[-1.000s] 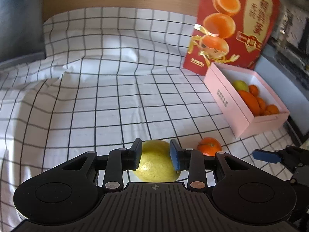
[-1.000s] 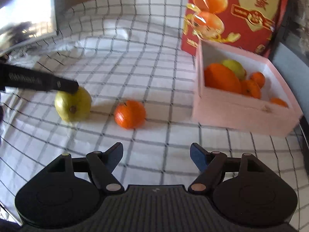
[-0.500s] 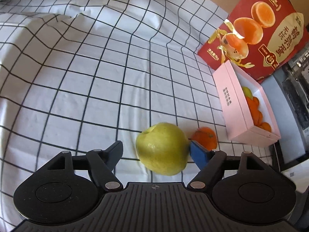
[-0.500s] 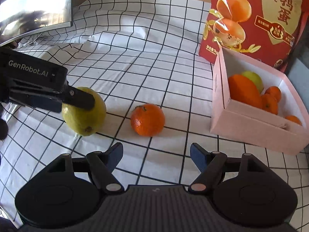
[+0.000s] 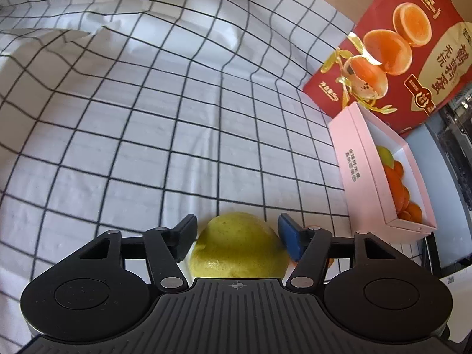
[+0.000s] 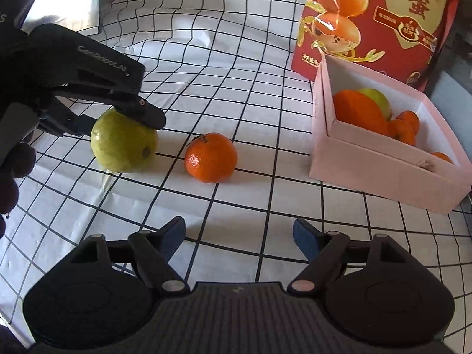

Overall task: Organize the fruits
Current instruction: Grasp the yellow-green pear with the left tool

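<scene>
My left tool (image 5: 236, 233) has the yellow-green fruit (image 5: 239, 244) between its fingers; its jaws have just been closing, and from the left wrist view I see a small gap at the left pad, so I cannot tell if it grips. The fruit lies on the checked cloth (image 6: 236, 59), with the orange (image 6: 211, 157) just beside it. My right tool (image 6: 239, 236) stands wide with nothing between the fingers, its jaws just opened further. The pink box (image 6: 383, 174) with other fruits is further to the right.
</scene>
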The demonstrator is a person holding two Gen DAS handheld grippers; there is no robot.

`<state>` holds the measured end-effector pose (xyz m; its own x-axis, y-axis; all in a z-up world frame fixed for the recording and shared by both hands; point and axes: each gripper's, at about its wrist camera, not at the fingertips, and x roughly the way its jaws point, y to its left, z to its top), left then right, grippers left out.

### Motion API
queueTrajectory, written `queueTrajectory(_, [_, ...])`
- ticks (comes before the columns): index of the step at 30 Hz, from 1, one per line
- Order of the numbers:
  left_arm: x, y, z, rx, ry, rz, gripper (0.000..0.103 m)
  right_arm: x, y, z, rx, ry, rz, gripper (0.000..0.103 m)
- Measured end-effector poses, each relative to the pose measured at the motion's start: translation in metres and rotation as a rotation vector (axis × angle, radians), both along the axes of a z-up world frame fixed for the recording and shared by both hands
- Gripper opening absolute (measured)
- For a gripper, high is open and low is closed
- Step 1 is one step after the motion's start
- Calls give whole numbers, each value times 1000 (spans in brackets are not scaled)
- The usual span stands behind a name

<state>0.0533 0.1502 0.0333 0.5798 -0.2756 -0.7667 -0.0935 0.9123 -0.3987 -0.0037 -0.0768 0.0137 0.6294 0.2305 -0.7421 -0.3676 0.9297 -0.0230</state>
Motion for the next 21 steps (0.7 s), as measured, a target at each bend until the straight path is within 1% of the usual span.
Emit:
queueTrajectory(5, [10, -4, -2, 12, -4, -12, 64, 3, -10, -3, 51, 29, -40, 92])
queueTrajectory(13, [24, -12, -3, 38, -2, -29, 61, 3, -11, -7, 52, 18, -32, 103])
queueTrajectory(17, [27, -13, -3, 42, -8, -58, 60, 2, -8, -8, 54, 9, -44, 103])
queueTrajectory(21, [22, -9, -1, 39, -22, -93, 59, 1, -8, -9, 50, 7, -43, 103])
